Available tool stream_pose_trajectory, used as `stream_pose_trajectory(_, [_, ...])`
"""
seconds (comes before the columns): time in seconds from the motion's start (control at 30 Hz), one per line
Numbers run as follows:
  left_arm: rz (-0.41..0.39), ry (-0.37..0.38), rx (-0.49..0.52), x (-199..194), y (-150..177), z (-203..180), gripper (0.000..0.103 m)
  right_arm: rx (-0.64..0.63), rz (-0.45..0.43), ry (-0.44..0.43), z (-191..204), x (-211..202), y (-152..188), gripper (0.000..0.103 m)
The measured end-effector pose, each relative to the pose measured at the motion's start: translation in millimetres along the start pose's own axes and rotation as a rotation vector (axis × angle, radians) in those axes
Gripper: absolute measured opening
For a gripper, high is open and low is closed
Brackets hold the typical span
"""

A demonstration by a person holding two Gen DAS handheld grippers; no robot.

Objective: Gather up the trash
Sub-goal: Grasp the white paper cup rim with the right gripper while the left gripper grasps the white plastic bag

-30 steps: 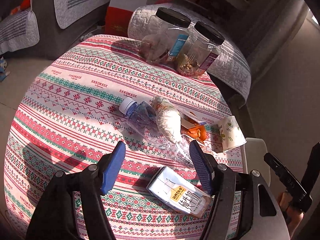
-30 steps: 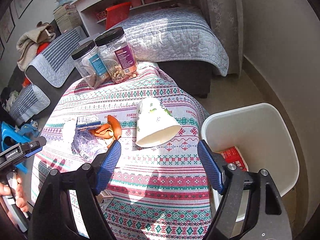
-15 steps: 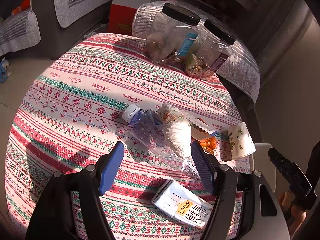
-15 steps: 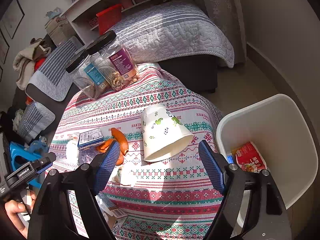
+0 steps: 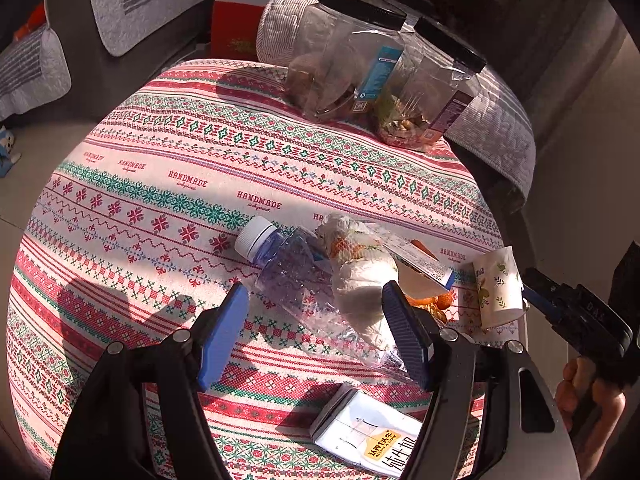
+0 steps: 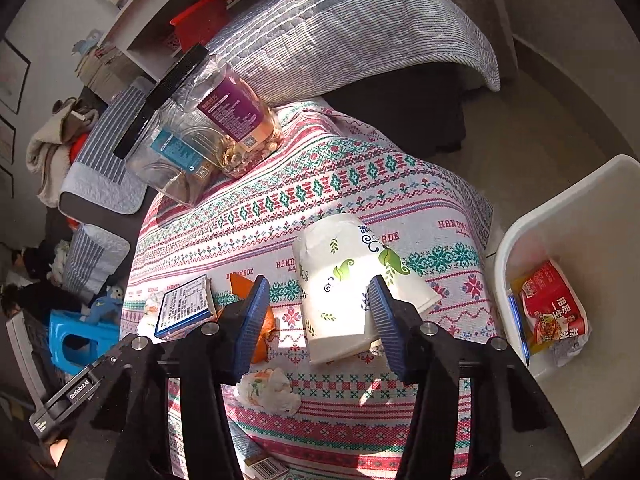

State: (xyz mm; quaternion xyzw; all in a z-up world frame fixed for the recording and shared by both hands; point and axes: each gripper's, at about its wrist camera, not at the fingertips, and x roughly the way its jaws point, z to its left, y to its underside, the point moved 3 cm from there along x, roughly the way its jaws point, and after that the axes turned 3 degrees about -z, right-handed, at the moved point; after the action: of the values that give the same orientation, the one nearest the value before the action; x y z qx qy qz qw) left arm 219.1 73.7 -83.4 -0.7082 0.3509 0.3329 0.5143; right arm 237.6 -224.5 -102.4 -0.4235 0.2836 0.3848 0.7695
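Right tongs (image 6: 316, 312): jaws closing around the tipped paper cup (image 6: 344, 284), right pad at its side, left pad apart from it. White bin (image 6: 580, 240) to their right, right view only. Left tongs (image 5: 316, 332): apart over the crushed bottle (image 5: 296, 276) and tissue wad (image 5: 364, 280); carton (image 5: 372, 436) beneath, left view only.

Sunny room, hard light throwing sharp shadows over the round table's knit-pattern tablecloth (image 5: 168, 184). Gray sofa (image 6: 400, 92) draped in a striped quilt (image 6: 340, 20) behind it, white shelving (image 6: 132, 32) on the wall, pale tiled floor (image 5: 36, 152).
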Motion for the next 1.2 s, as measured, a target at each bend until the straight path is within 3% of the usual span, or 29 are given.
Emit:
stream_pose_trajectory(0.03, [-0.001, 0.004, -0.005, -0.3, -1.0, 1.2, 0.068, -0.001, 0.0, -0.003, 0.4, 0.0, 0.1, 0.045])
stream_pose_trajectory(0.1, [-0.007, 0.009, -0.018, -1.0, -3.0, 4.1, 0.068, 0.009, 0.006, -0.03, 0.8, -0.4, -0.3, 0.031])
stream_pose_trajectory(0.17, [-0.003, 0.025, -0.046, -1.0, -4.2, 7.8, 0.068, 0.02, 0.018, -0.044, 0.1, 1.3, 0.3, 0.025])
stream_pose_trajectory(0.37, [-0.012, 0.044, -0.061, -2.2, -5.5, 8.5, 0.068, 0.041, 0.026, -0.058, -0.9, -0.1, 1.9, 0.023])
stream_pose_trajectory(0.43, [-0.015, 0.049, -0.048, -1.8, -5.2, 4.1, 0.068, 0.043, 0.023, -0.051, -1.3, -0.7, 2.3, 0.03])
stream_pose_trajectory(0.5, [-0.01, 0.046, -0.032, 0.9, -3.1, -0.5, 0.068, 0.056, 0.007, -0.037, -4.2, -4.7, 1.9, 0.055])
stream_pose_trajectory(0.57, [0.001, 0.036, -0.013, 5.5, 0.0, -4.9, 0.068, 0.067, -0.011, -0.026, -6.6, -8.8, 0.8, 0.065])
stream_pose_trajectory(0.73, [0.009, 0.027, 0.017, 14.0, 4.2, -13.0, 0.068, 0.018, -0.012, 0.06, -5.8, -5.8, 1.1, 0.065])
stream_pose_trajectory(0.87, [0.024, 0.003, 0.047, 22.6, 8.4, -17.2, 0.068, -0.028, -0.008, 0.131, -4.3, 0.2, 2.1, 0.071])
stream_pose_trajectory(1.07, [0.015, 0.002, 0.045, 24.0, 10.0, -14.9, 0.067, -0.125, 0.0, 0.215, 5.6, 10.3, 8.1, 0.067])
stream_pose_trajectory(1.2, [0.013, -0.008, 0.045, 25.4, 9.8, -13.1, 0.055, -0.155, 0.003, 0.234, 7.9, 13.1, 9.8, 0.061])
